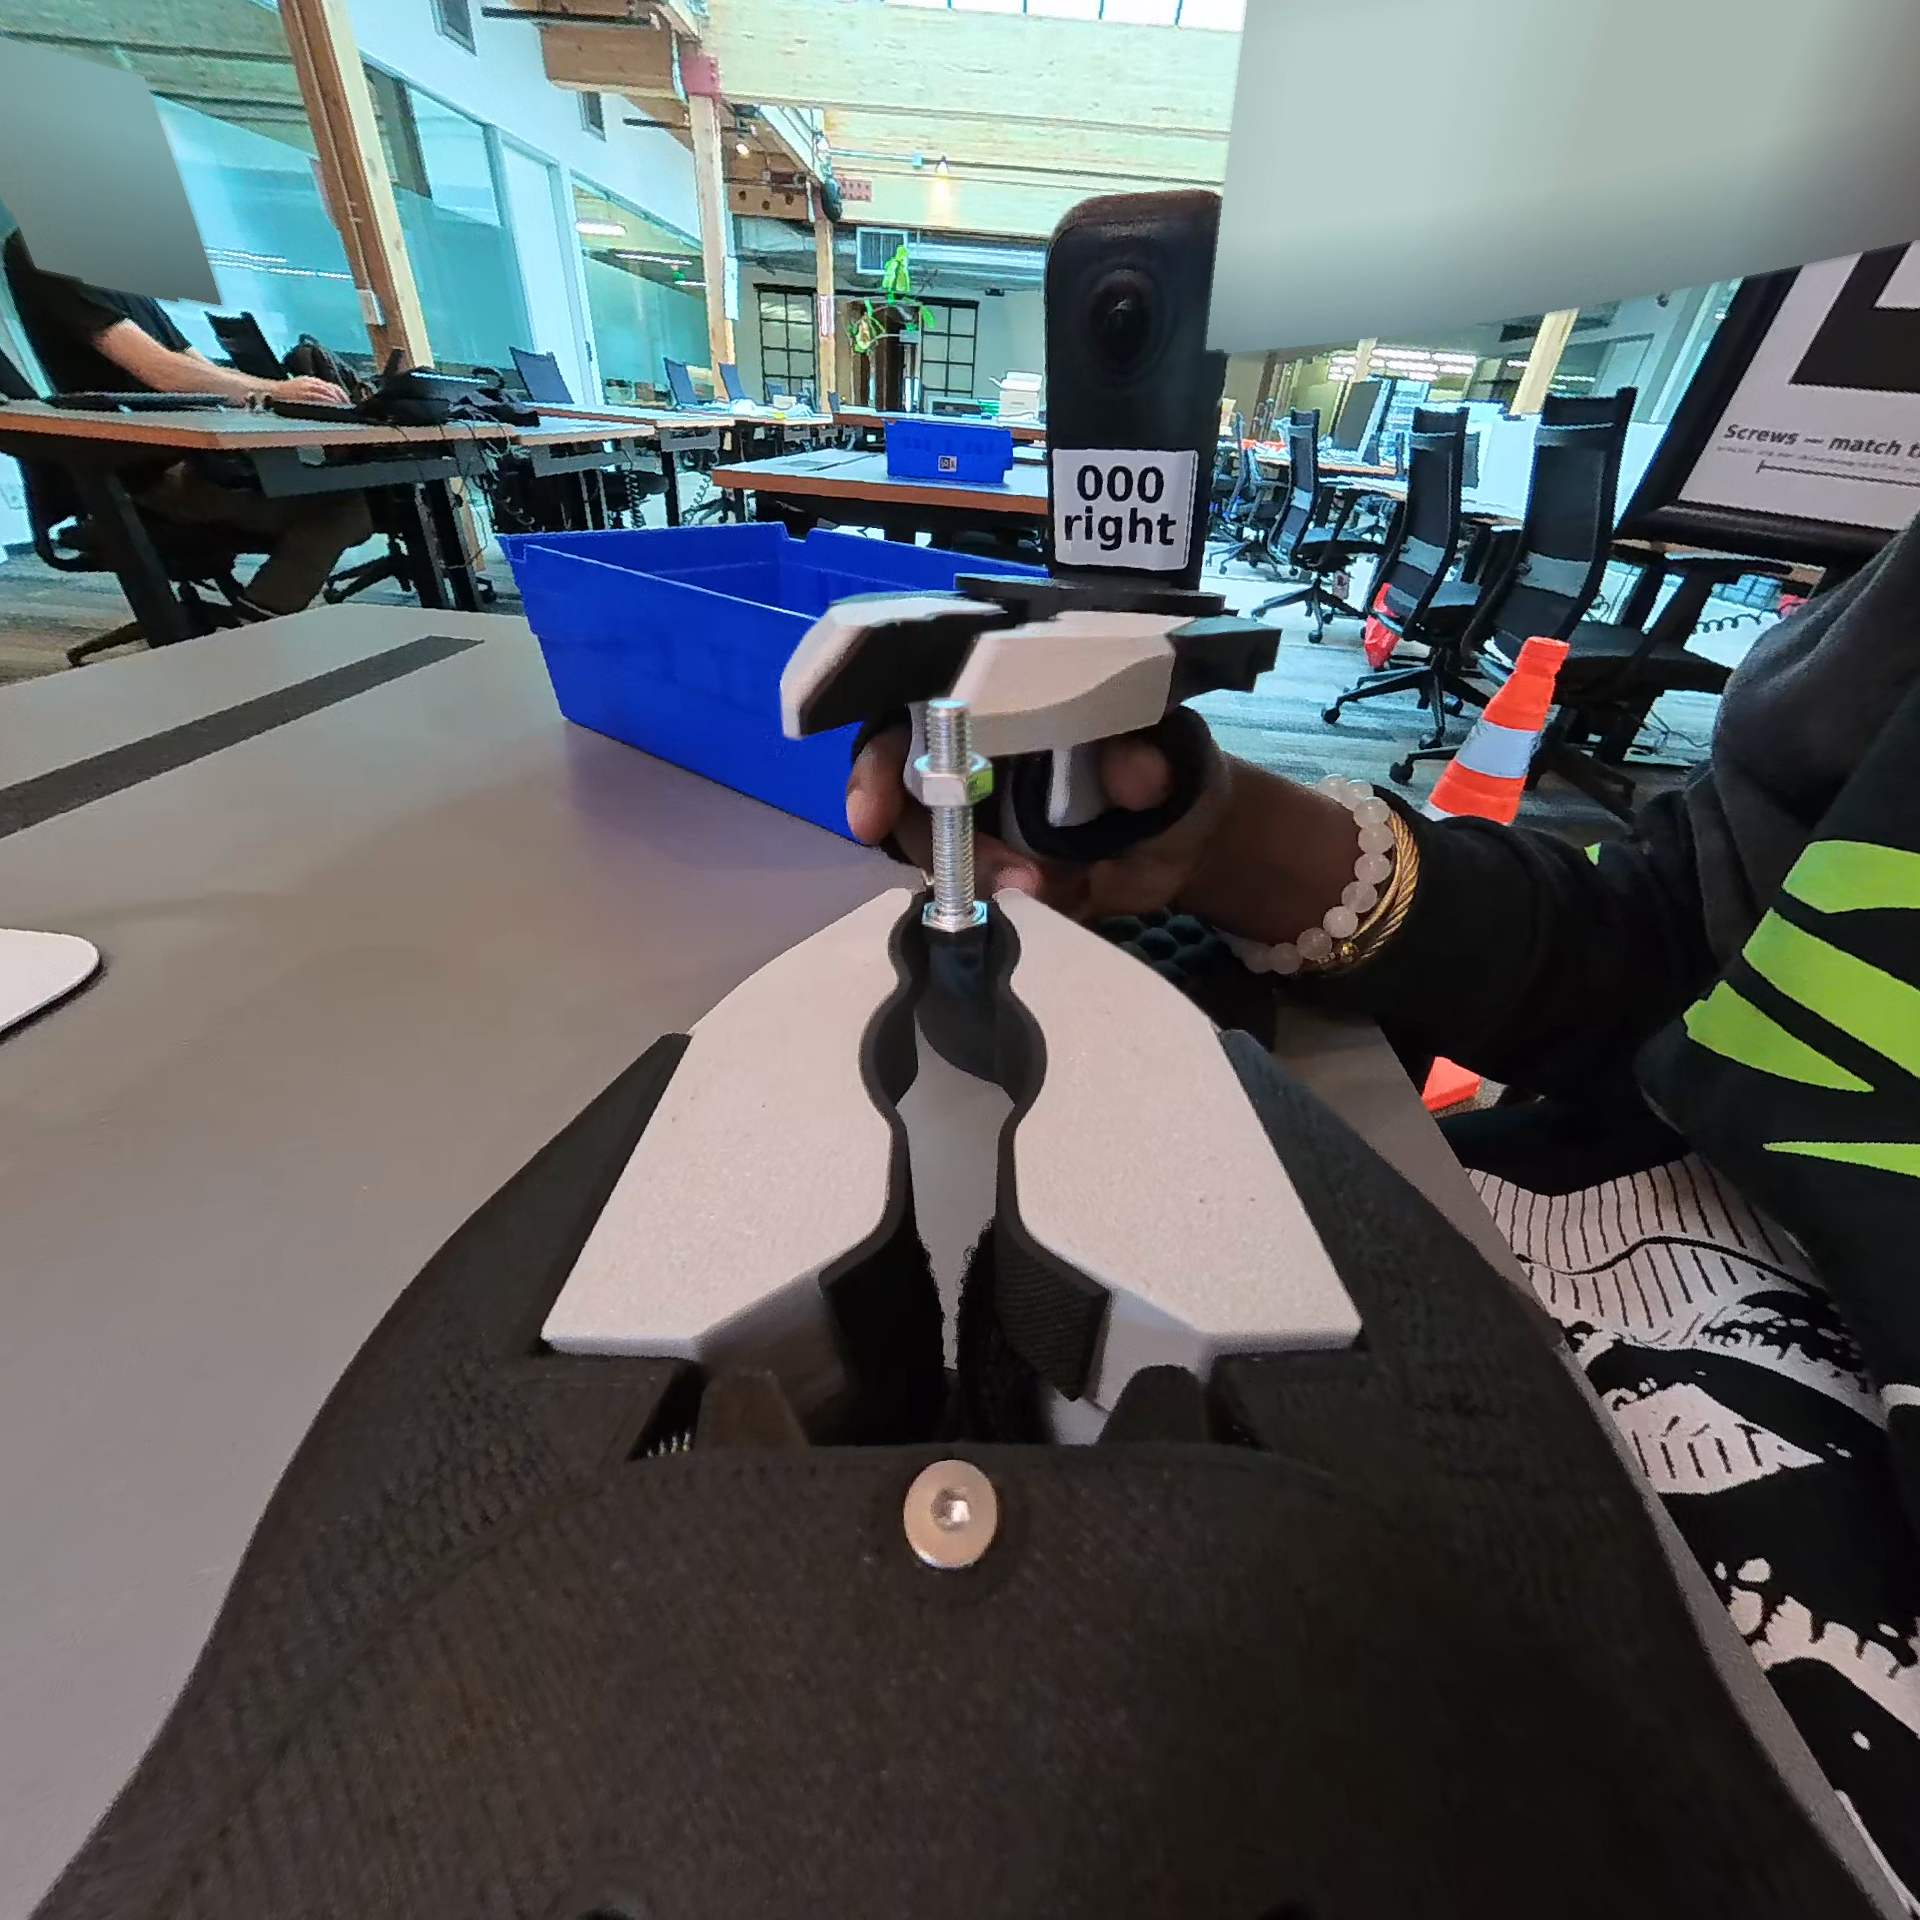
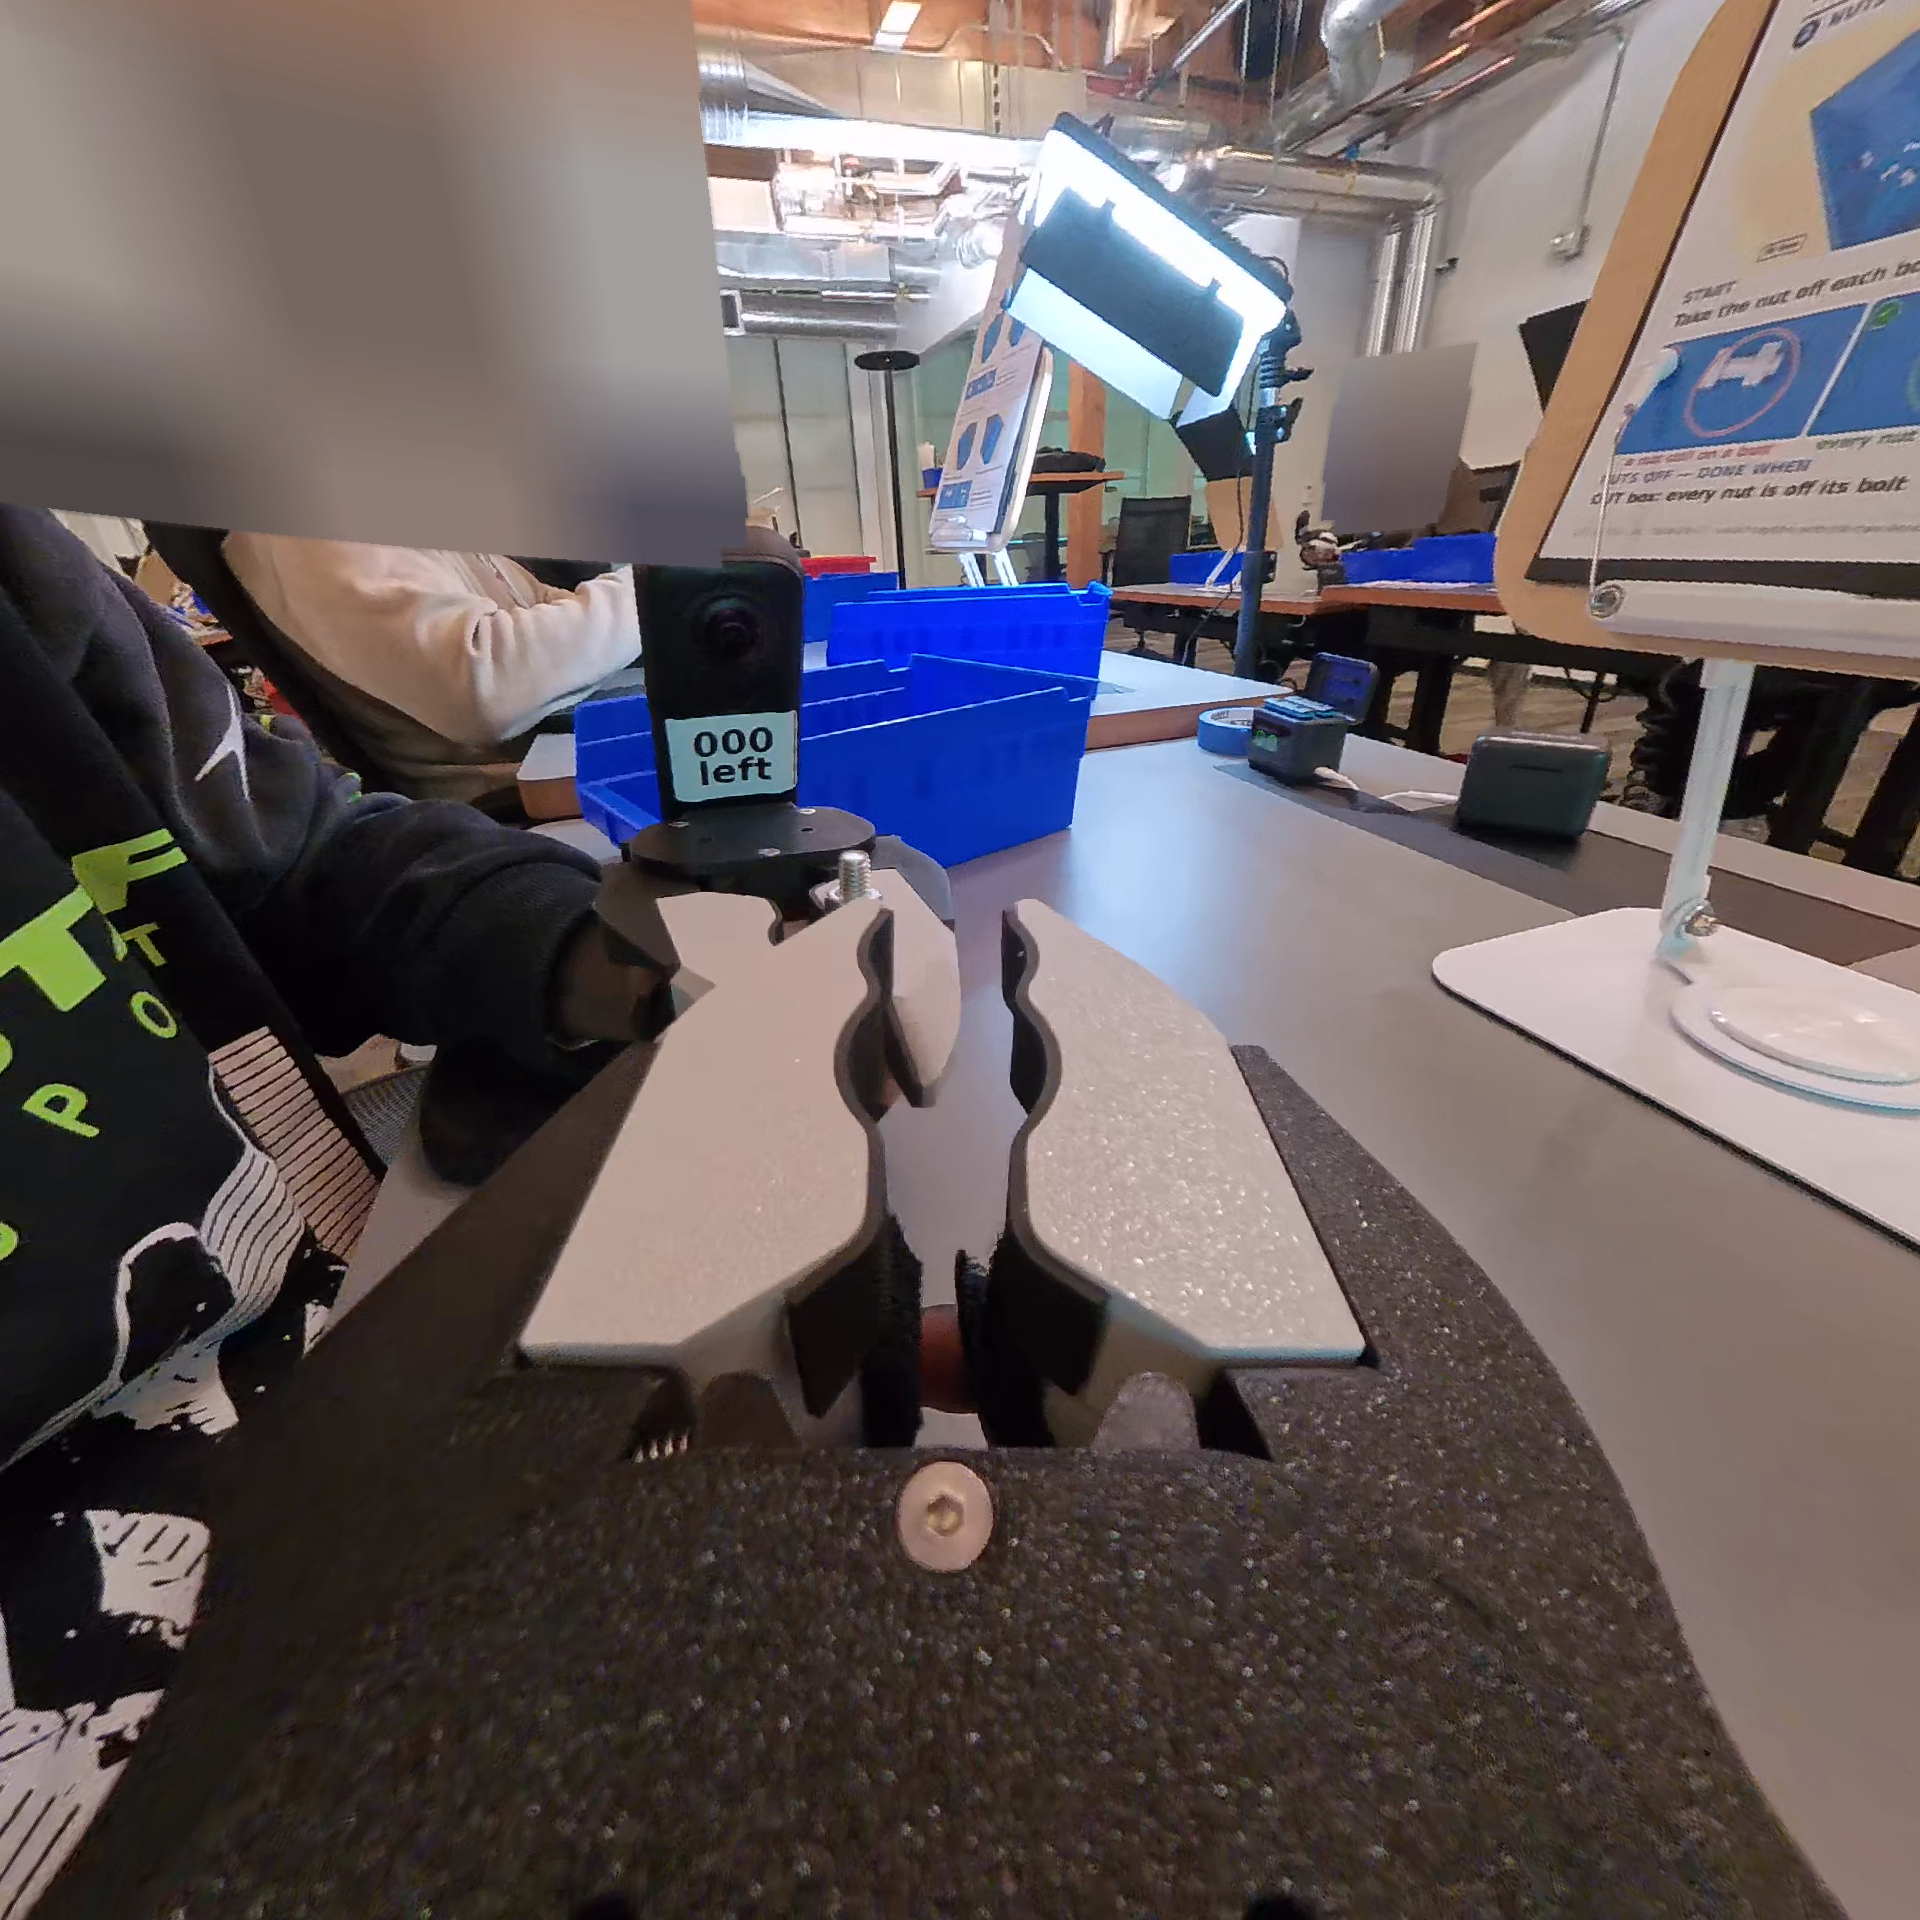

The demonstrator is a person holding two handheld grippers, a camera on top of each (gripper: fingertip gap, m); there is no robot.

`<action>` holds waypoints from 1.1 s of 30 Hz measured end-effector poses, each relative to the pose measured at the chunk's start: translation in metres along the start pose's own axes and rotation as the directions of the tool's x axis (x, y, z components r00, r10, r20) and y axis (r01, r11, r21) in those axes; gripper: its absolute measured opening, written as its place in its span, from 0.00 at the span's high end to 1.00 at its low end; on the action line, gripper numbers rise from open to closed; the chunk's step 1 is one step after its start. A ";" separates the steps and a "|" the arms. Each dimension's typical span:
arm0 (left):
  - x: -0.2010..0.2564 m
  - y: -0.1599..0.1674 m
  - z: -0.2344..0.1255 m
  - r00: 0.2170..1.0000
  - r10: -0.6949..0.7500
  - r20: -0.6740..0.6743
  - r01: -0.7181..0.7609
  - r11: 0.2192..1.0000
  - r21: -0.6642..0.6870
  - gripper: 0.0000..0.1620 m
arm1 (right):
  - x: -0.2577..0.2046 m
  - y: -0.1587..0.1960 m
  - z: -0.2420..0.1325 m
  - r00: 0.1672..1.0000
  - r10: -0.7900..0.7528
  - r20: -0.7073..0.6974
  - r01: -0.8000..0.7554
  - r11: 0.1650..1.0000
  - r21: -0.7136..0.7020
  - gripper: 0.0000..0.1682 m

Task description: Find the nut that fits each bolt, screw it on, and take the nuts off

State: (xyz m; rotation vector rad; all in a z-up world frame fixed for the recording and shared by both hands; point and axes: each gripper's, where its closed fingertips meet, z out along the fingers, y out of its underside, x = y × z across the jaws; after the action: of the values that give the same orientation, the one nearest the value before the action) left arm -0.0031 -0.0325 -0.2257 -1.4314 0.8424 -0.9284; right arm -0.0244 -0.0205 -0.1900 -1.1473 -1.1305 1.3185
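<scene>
Left claw (image 1: 956,914): clamped on the bolt's head end.
Bolt (image 1: 950,831): upright above its tips, nut (image 1: 948,777) partway up.
Right claw (image 2: 940,925): narrowly parted, empty, beside the bolt.

Bright even daylight, glaring panel lamp (image 2: 1148,275), fisheye-bent edges

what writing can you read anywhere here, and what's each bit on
I won't quote writing; here is what bears it.
White sticker on a black camera: legible.
Pale sticker on the other camera: legible.
Instruction board, right: partly legible.
Sign: cut off.
Far poster: too small.
</scene>
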 end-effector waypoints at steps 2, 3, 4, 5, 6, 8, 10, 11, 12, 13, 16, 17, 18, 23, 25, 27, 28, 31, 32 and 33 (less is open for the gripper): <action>0.001 0.001 0.000 1.000 0.003 -0.003 -0.003 1.000 -0.005 0.94 | -0.005 -0.001 0.002 1.000 0.004 0.027 -0.004 1.000 0.007 0.86; 0.001 0.001 0.001 1.000 0.004 -0.002 -0.004 1.000 -0.008 0.94 | -0.007 0.000 0.003 0.999 0.006 0.037 -0.006 1.000 0.004 0.83; 0.001 0.002 0.001 1.000 0.007 -0.002 -0.007 1.000 -0.011 0.94 | -0.008 0.001 0.005 0.999 0.005 0.042 -0.005 1.000 -0.001 0.81; 0.001 0.002 0.001 1.000 0.010 -0.001 -0.010 1.000 -0.013 0.94 | -0.008 0.002 0.006 0.999 0.004 0.043 -0.004 1.000 -0.006 0.80; 0.001 0.002 0.001 1.000 0.011 -0.003 -0.011 1.000 -0.012 0.94 | -0.008 0.003 0.006 0.999 0.000 0.040 0.000 1.000 -0.013 0.80; 0.001 0.002 0.001 1.000 0.010 -0.001 -0.010 1.000 -0.011 0.94 | -0.006 0.003 0.005 1.000 -0.006 0.029 0.006 1.000 -0.021 0.80; 0.000 0.001 0.000 1.000 0.002 0.000 -0.002 1.000 -0.003 0.94 | -0.002 0.002 0.003 1.000 -0.001 0.010 0.001 1.000 -0.015 0.83; 0.000 0.000 0.000 1.000 0.000 -0.002 0.000 1.000 0.000 0.94 | 0.001 0.002 0.001 1.000 -0.003 -0.005 0.003 1.000 -0.013 0.86; 0.000 0.000 0.000 1.000 0.002 0.000 -0.002 1.000 -0.001 0.94 | 0.001 0.001 0.000 1.000 -0.005 -0.006 0.005 1.000 -0.009 0.86; 0.000 0.000 0.000 1.000 0.005 0.001 -0.005 1.000 -0.003 0.94 | -0.001 0.000 0.000 1.000 -0.004 0.004 0.004 1.000 0.000 0.85; 0.001 0.002 0.001 1.000 0.009 -0.001 -0.009 1.000 -0.011 0.94 | -0.008 0.000 0.003 0.999 -0.003 0.038 0.003 1.000 0.004 0.81; 0.001 0.002 0.001 1.000 0.012 -0.002 -0.012 1.000 -0.014 0.94 | -0.008 0.001 0.005 0.999 -0.005 0.040 0.005 1.000 -0.003 0.80; 0.002 0.002 0.001 1.000 0.015 -0.003 -0.015 1.000 -0.014 0.94 | -0.008 0.002 0.006 0.999 -0.007 0.039 0.007 1.000 -0.010 0.80; 0.001 0.000 0.000 1.000 0.003 -0.001 -0.003 1.000 -0.002 0.94 | -0.002 0.002 0.002 1.000 -0.003 0.006 0.003 1.000 -0.011 0.84; 0.001 0.000 0.000 1.000 0.004 -0.001 -0.004 1.000 -0.001 0.94 | 0.001 0.000 -0.001 1.000 -0.007 -0.010 0.007 1.000 0.002 0.88; 0.001 0.000 0.000 1.000 0.008 -0.002 -0.008 1.000 -0.003 0.94 | -0.002 -0.003 0.000 1.000 0.001 0.011 -0.002 1.000 0.022 0.87; 0.001 0.001 0.000 1.000 0.006 -0.003 -0.007 1.000 -0.005 0.94 | -0.005 -0.003 0.001 1.000 0.006 0.027 -0.007 1.000 0.021 0.85; 0.002 0.002 0.001 1.000 0.012 -0.004 -0.012 1.000 -0.010 0.94 | -0.008 0.001 0.006 0.999 0.001 0.041 -0.001 1.000 -0.003 0.79; 0.002 0.002 0.001 1.000 0.013 -0.004 -0.013 1.000 -0.011 0.94 | -0.008 0.003 0.006 0.999 -0.004 0.035 0.005 1.000 -0.012 0.79; 0.002 0.002 0.001 1.000 0.012 -0.002 -0.012 1.000 -0.012 0.94 | -0.006 0.003 0.006 1.000 -0.007 0.027 0.008 1.000 -0.018 0.79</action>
State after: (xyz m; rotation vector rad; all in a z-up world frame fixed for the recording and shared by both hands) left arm -0.0013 -0.0340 -0.2274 -1.4339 0.8588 -0.9172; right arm -0.0307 -0.0272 -0.1924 -1.1408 -1.1676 1.3239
